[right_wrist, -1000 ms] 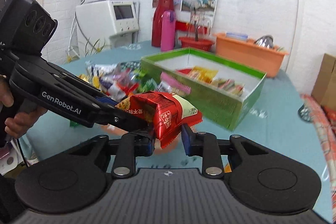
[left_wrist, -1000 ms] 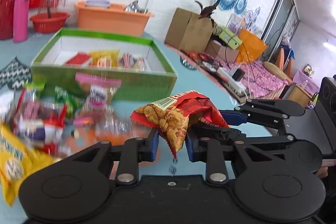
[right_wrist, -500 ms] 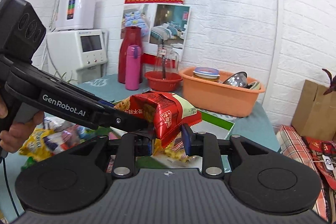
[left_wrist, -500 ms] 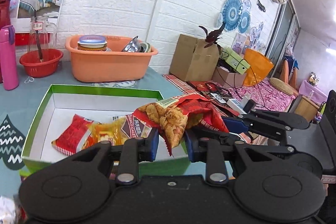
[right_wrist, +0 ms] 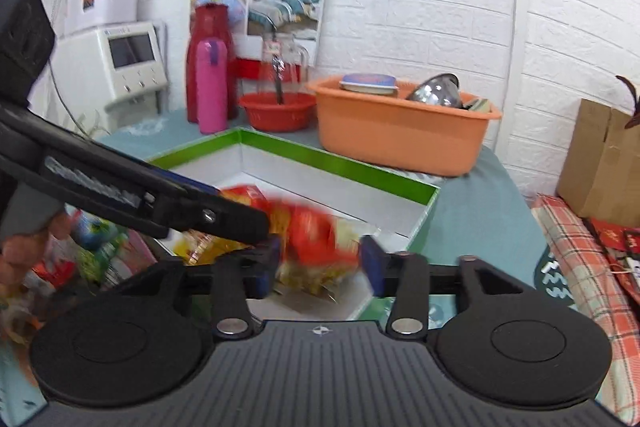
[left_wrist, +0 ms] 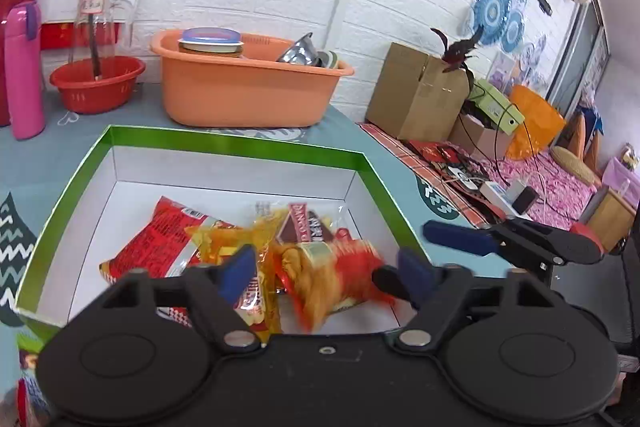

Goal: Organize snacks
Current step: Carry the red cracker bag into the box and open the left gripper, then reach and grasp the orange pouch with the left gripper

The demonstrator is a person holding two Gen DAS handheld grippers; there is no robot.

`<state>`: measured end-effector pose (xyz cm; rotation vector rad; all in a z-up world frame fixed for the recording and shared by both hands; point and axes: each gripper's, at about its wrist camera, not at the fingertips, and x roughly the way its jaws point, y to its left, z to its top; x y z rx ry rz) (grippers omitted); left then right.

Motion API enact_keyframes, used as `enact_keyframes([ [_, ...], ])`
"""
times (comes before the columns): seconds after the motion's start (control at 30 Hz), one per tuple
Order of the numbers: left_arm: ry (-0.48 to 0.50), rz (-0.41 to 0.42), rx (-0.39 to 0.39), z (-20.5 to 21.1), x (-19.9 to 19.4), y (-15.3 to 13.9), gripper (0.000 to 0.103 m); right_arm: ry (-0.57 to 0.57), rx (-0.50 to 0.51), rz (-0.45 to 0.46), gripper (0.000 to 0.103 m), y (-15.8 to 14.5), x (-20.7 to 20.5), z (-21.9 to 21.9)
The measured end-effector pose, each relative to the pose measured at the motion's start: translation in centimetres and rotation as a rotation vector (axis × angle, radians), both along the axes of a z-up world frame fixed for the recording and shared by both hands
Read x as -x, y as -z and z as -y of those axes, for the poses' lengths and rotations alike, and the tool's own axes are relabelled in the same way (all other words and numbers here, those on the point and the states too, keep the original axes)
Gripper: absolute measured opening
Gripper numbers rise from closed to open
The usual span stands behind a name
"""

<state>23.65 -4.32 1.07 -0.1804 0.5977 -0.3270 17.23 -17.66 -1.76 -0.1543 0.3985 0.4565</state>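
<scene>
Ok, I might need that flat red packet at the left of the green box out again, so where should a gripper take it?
Probably its far sealed end, coming down from above. The red packet lies flat on the green box floor, so its broad faces offer no pinch, and the yellow packet overlaps its right side; the far end lies clear.

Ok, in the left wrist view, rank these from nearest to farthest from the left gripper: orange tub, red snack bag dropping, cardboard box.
1. Red snack bag, blurred between the opening left gripper jaws, over the green box.
2. Orange tub, behind the green box, centre.
3. Cardboard box, far right by the wall.
</scene>
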Motion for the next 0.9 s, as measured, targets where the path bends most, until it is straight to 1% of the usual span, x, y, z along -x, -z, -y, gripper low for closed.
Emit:
enact_keyframes([
  [0.1,-0.017,-0.009,-0.002,-0.3,0.4,-0.1,0.103,0.013,-0.017,0.007,0.103,0.3,0.3,0.4],
  [0.2,-0.014,-0.003,0.006,-0.6,1.5,-1.2,0.103,0.022,-0.038,-0.007,0.103,-0.5,0.7,0.9],
  [0.33,-0.013,0.038,0.011,-0.6,4.3,-3.2,0.103,0.011,-0.096,0.034,0.103,-2.5,3.1,2.4],
  [0.4,-0.002,0.051,0.016,-0.5,6.0,-4.0,0.103,0.006,-0.11,0.044,0.103,-3.4,4.5,3.4],
  [0.47,0.003,0.057,0.015,-0.2,7.8,-4.4,0.103,0.008,-0.118,0.041,0.103,-3.8,5.8,4.4],
  [0.53,0.008,0.064,0.02,0.0,9.5,-4.3,0.103,0.002,-0.133,0.018,0.103,-3.7,7.0,5.7],
  [0.6,0.02,0.063,0.039,0.1,11.1,-3.9,0.103,0.012,-0.143,-0.037,0.103,-3.0,7.9,7.0],
  [0.73,0.039,0.037,0.081,0.0,13.7,-2.2,0.103,0.058,-0.136,-0.135,0.103,0.0,9.4,9.1],
  [0.83,0.031,-0.001,0.084,-0.2,15.4,-0.5,0.103,0.085,-0.172,-0.217,0.103,2.4,10.0,10.3],
  [0.9,0.021,-0.037,0.091,-0.5,16.2,0.5,0.103,0.077,-0.193,-0.249,0.103,3.5,10.5,10.3],
])
